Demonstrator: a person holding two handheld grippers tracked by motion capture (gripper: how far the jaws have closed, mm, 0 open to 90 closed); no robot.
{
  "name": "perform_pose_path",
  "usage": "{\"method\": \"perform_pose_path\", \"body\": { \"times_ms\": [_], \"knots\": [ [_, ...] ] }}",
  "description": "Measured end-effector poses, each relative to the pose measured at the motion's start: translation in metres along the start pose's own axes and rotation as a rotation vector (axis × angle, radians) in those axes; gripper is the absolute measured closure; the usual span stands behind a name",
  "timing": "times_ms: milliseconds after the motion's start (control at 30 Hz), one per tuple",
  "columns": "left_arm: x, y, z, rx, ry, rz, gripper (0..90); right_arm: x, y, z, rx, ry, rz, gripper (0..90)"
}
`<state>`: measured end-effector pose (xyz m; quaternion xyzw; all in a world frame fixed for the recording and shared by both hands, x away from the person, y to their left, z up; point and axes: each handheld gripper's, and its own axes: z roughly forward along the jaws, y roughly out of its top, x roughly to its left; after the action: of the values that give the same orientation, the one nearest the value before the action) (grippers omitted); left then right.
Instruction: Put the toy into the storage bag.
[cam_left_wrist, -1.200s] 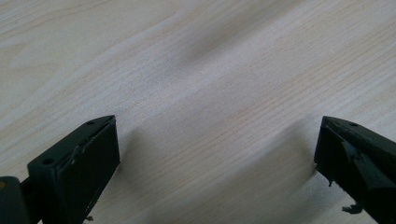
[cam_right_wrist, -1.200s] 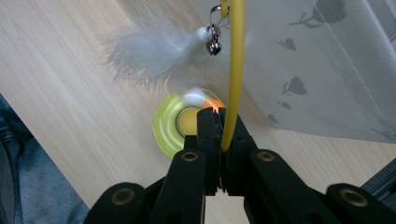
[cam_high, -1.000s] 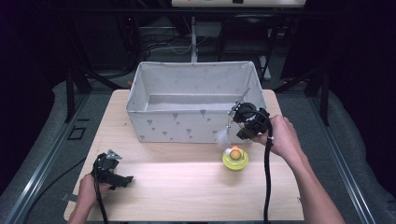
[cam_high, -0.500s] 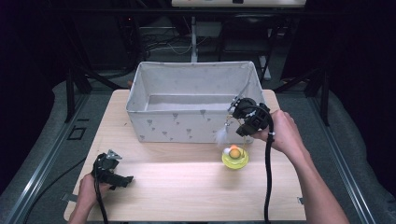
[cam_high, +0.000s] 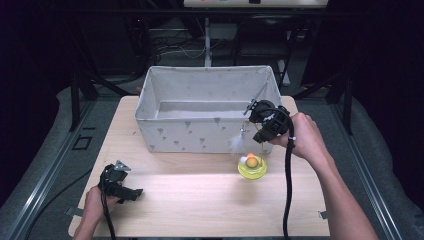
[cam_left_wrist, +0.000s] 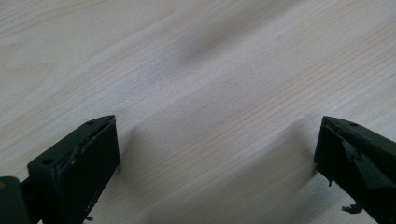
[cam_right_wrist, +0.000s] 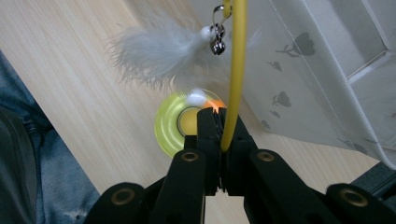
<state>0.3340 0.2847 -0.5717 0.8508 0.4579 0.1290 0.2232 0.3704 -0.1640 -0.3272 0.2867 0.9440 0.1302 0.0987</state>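
Pale wood tabletop, dark room behind: a feather toy held beside a fabric bin.

Nearest, at the front left corner, the left gripper rests low over bare wood, its jaws spread wide with nothing between them. Toward the right edge, the right gripper is clamped on a thin yellow wand, from which a white feather and small bell dangle above a yellow-green disc carrying an orange ball. Beyond, the grey printed bin fills the back half, apparently empty. My worry: the wand is slim and pinched near one end, so a quick swing could let it pivot or slip, or the feather could catch on the bin's rim.
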Motion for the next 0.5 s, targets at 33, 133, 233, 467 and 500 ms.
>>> {"method": "perform_pose_path", "body": {
  "times_ms": [33, 133, 233, 467, 500],
  "knots": [
    [0.000, 0.000, 0.000, 0.000, 0.000, 0.000, 0.1, 0.000, 0.000, 0.000, 0.000, 0.000, 0.000, 88.5],
    [-0.001, 0.000, 0.001, 0.000, 0.002, 0.000, 0.1, -0.001, 0.002, -0.004, 0.002, 0.000, -0.002, 88.5],
    [0.000, 0.000, 0.000, -0.001, 0.001, 0.001, 0.1, -0.002, 0.003, -0.006, -0.005, 0.002, 0.001, 88.5],
    [-0.001, 0.000, 0.000, -0.003, 0.001, 0.001, 0.1, -0.005, 0.008, -0.017, -0.011, -0.001, 0.002, 88.6],
    [-0.001, 0.000, 0.000, -0.003, 0.001, 0.001, 0.1, -0.006, 0.008, -0.019, -0.011, 0.001, 0.000, 88.5]
  ]
}}
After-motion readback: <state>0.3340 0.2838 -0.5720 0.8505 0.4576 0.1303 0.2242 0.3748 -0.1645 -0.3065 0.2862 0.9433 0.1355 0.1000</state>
